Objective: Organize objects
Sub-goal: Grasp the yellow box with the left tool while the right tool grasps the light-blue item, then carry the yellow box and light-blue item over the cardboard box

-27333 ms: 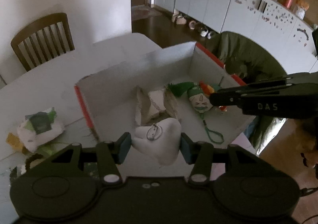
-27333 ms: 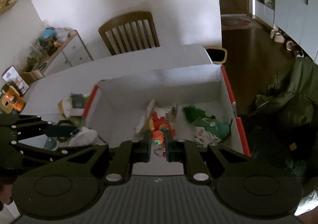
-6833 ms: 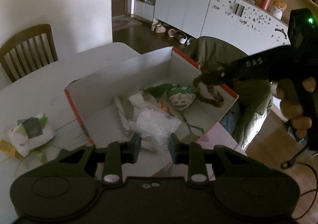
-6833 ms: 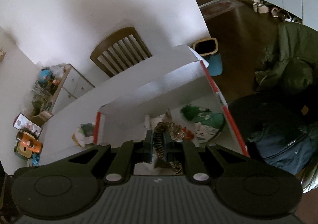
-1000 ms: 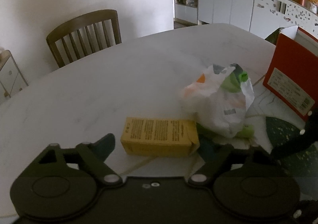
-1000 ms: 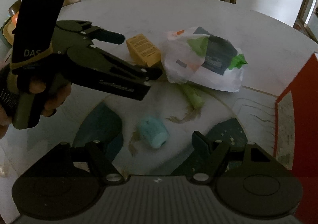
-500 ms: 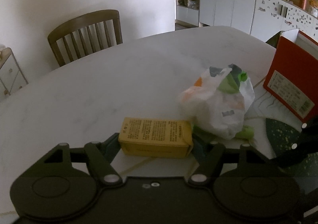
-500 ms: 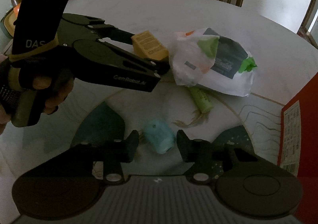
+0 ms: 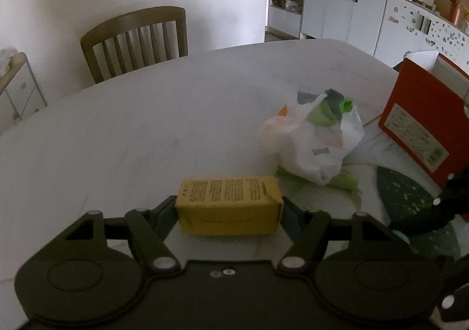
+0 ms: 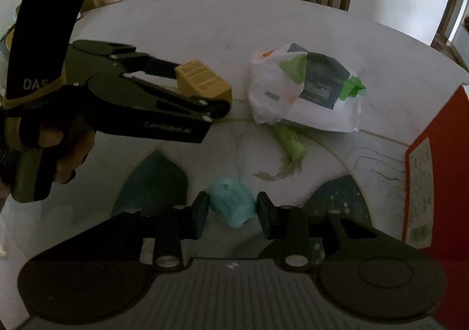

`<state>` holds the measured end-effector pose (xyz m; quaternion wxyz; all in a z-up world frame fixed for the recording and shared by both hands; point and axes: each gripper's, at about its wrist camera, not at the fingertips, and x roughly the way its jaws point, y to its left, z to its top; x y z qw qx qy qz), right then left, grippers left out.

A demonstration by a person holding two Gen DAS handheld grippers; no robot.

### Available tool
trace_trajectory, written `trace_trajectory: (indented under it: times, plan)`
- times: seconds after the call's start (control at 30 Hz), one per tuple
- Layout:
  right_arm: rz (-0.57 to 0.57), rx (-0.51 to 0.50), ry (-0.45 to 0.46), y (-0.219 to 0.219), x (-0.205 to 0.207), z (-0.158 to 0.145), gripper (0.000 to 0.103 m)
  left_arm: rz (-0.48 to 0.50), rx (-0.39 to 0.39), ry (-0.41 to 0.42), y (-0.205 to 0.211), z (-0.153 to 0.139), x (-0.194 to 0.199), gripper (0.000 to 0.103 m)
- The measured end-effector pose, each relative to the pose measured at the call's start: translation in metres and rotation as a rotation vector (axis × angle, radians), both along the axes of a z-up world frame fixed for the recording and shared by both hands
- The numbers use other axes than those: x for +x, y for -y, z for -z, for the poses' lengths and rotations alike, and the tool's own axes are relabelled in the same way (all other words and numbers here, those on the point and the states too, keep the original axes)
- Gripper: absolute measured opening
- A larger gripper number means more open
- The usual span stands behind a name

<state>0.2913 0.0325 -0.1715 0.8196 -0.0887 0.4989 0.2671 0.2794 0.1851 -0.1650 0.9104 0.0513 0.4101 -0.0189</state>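
My left gripper (image 9: 230, 210) is shut on a yellow box (image 9: 228, 205) that rests on the white table (image 9: 146, 125); the box also shows in the right wrist view (image 10: 202, 79) between the left fingers (image 10: 164, 66). My right gripper (image 10: 233, 208) has closed around a teal roll (image 10: 233, 202) on the table, its pads touching or nearly touching it. A white plastic bag (image 9: 313, 136) lies beyond the box, also seen in the right wrist view (image 10: 302, 90). A green tube (image 10: 290, 141) lies beside the bag.
A red box with white inside (image 9: 422, 119) stands at the table's right edge, also in the right wrist view (image 10: 439, 183). A wooden chair (image 9: 137, 40) stands behind the table. Dark green patterns (image 10: 155, 180) mark the tabletop. White cabinets (image 9: 346, 13) line the far wall.
Both grippers have closed in: the left fingers went from wide open to gripping the yellow box, and the right fingers narrowed around the teal roll.
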Motion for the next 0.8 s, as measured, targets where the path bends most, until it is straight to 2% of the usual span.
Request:
trace_trajectory:
  times: [0.27,0.5,0.8]
  plan:
    - [0.039,0.058,-0.006,0.023,-0.011,-0.027,0.035,-0.02,-0.021,0.0,0.012,-0.019,-0.026,0.07]
    - [0.065,0.099,0.006,0.048,-0.038,-0.051,0.035,-0.061,-0.028,0.004,0.027,-0.043,-0.047,0.07]
    - [0.068,0.147,0.026,0.084,-0.059,-0.084,0.035,-0.081,-0.027,0.013,0.064,-0.078,-0.074,0.07]
